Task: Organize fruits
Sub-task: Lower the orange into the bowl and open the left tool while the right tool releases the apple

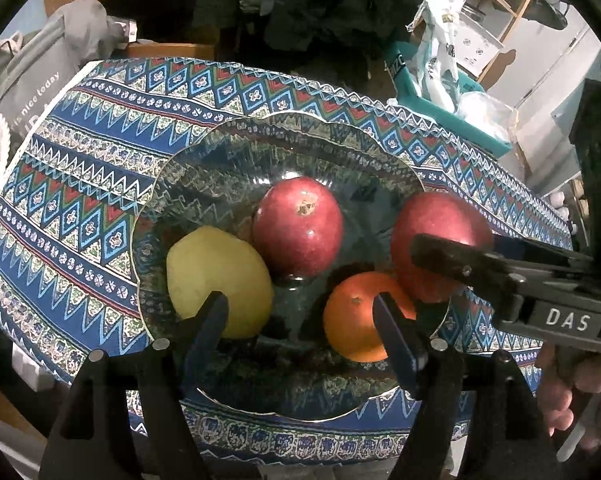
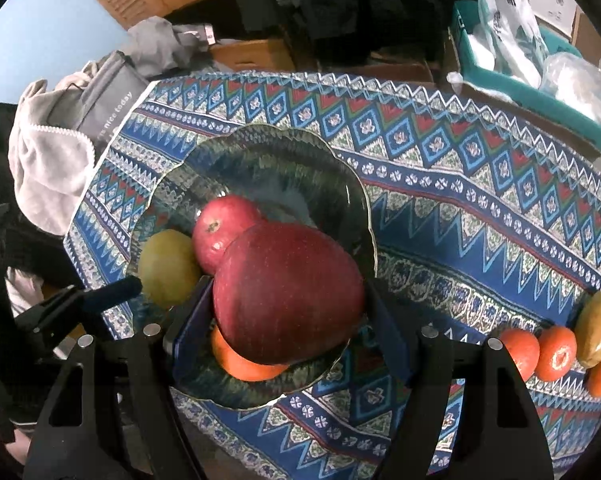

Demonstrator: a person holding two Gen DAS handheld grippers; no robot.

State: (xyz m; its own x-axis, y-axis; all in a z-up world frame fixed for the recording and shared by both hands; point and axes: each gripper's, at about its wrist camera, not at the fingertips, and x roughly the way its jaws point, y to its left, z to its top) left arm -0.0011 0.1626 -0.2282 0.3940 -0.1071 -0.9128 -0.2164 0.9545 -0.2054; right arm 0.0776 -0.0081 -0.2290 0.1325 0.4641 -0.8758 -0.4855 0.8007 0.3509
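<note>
A clear glass bowl (image 1: pixel 204 148) sits on a patterned blue cloth (image 1: pixel 80 168). In it lie a yellow fruit (image 1: pixel 216 276), a red apple (image 1: pixel 298 226) and an orange (image 1: pixel 352 316). My left gripper (image 1: pixel 300 312) is open and empty above the bowl's near side. My right gripper (image 2: pixel 288 296) is shut on a second red apple (image 2: pixel 288 292) and holds it over the bowl's right part, above the orange (image 2: pixel 244 368). That apple (image 1: pixel 436 240) and the right gripper's finger (image 1: pixel 452 260) also show in the left wrist view.
Several small oranges (image 2: pixel 556 354) and a yellow-green fruit (image 2: pixel 596 328) lie on the cloth right of the bowl (image 2: pixel 268 152). A grey bag (image 2: pixel 108 92) and towel (image 2: pixel 48 160) lie off the table's left. A teal bin (image 2: pixel 532 92) with plastic bags stands behind.
</note>
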